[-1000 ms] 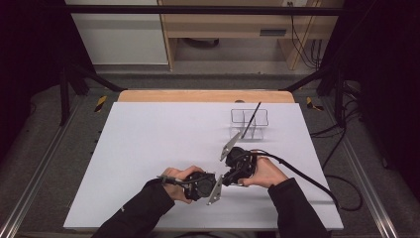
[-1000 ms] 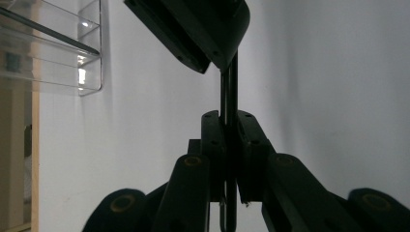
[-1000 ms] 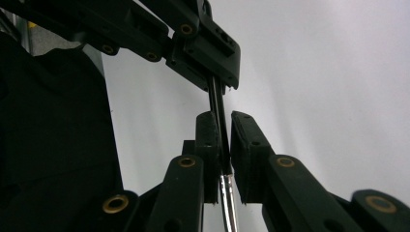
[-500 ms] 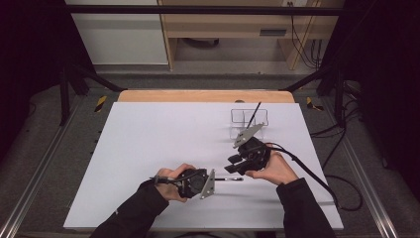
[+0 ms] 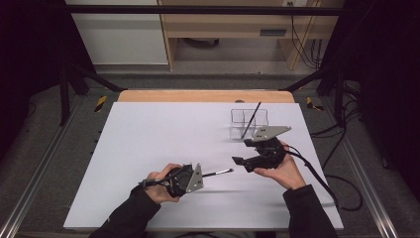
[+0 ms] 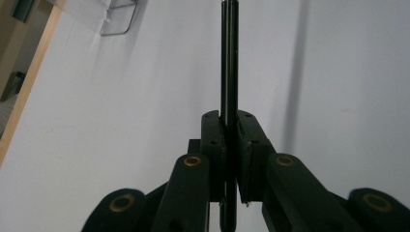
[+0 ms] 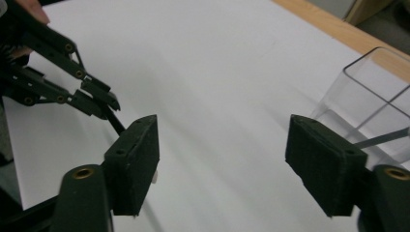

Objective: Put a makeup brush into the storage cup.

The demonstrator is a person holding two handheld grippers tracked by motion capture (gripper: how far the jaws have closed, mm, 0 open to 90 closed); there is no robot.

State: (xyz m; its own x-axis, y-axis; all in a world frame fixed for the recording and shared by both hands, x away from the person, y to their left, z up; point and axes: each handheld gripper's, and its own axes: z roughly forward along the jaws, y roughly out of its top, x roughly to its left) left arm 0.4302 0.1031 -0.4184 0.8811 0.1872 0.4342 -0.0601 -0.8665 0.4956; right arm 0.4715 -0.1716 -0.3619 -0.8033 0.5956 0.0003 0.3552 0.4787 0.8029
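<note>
The left tool (image 5: 207, 176) clamps a black pen (image 6: 228, 58) above the white worktop (image 5: 148, 144); the right tool (image 7: 227, 164) gapes wide, empty, beside a clear organizer (image 5: 247, 123).

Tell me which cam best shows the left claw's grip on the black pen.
Left gripper view: the black pen runs straight up between the shut jaws of the left claw, contact plainly visible. High view shows it small, poking out toward the right claw. Right gripper view catches just a short dark stretch.
</note>
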